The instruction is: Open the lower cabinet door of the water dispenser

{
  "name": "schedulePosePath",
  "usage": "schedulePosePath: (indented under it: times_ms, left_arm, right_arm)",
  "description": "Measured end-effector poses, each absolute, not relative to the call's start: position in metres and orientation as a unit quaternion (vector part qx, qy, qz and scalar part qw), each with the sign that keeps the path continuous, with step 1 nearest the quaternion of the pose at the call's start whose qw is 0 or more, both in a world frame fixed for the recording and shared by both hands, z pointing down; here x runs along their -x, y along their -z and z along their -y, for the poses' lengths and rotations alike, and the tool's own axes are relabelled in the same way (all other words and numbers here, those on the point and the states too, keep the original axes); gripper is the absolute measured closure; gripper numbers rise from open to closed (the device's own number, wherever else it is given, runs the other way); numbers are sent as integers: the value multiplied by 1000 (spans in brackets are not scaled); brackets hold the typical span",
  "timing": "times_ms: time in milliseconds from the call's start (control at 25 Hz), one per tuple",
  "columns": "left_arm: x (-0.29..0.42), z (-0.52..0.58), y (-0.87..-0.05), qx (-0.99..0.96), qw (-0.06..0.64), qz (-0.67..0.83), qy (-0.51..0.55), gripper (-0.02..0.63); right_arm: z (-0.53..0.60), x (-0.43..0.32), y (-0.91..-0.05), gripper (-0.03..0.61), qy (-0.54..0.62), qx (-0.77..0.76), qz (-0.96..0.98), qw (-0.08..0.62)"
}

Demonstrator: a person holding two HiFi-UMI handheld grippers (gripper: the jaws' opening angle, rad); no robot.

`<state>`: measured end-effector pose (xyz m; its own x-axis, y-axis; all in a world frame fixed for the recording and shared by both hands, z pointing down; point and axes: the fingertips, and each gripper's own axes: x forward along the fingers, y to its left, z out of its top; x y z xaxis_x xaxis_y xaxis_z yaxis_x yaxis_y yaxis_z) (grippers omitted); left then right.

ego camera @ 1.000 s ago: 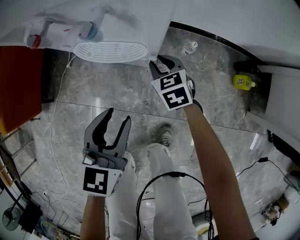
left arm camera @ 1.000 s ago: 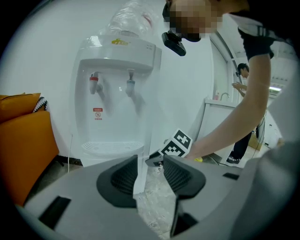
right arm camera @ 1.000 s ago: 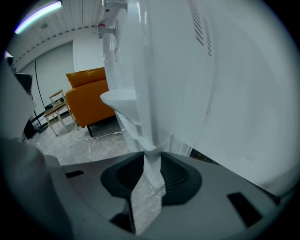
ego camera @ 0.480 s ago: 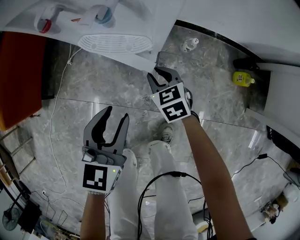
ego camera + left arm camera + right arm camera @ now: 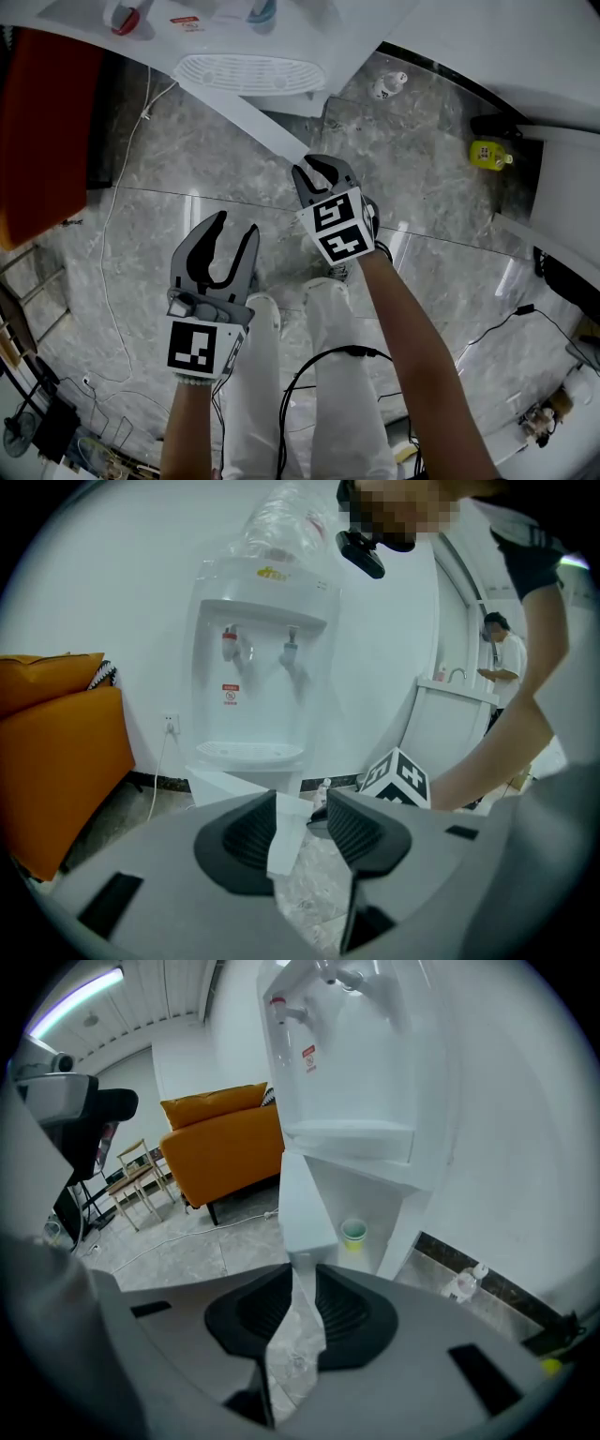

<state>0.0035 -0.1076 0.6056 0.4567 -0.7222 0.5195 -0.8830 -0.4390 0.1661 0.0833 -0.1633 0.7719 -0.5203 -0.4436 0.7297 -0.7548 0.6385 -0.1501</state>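
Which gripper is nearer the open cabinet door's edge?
Right. The right gripper, fingers just closing, clamps the cabinet door at its edge; the left gripper hangs open, well short of it.

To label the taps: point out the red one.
The left tap as you face the water dispenser: red handle, while the right tap is blue.

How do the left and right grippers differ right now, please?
The right gripper grips the edge of the cabinet door, its jaws having just been closing; the left gripper is open and empty. The right gripper reaches the water dispenser; the left gripper hangs back over the floor. Both are grey and angled downward.
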Motion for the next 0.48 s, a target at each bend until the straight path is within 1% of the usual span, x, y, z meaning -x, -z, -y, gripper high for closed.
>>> schedulePosePath:
  times_ms: [280,320,360,480]
  left_arm:
    - [2,99,-616,-825,236,474,-195,442]
    - [3,99,-618,-824,239,475,-195,440]
    - [3,99,-620,-823,242,476,-194,439]
    - [3,99,-625,-817,254,482,-191,433]
  right_arm:
    - [147,-70,-773,508,-243,-344,845,328]
    - [147,-69,-774,520,-239,-343,846,329]
    - [147,-69,-774,577,-237,-343,847,330]
    - [147,-70,-772,575,-240,-348,844,330]
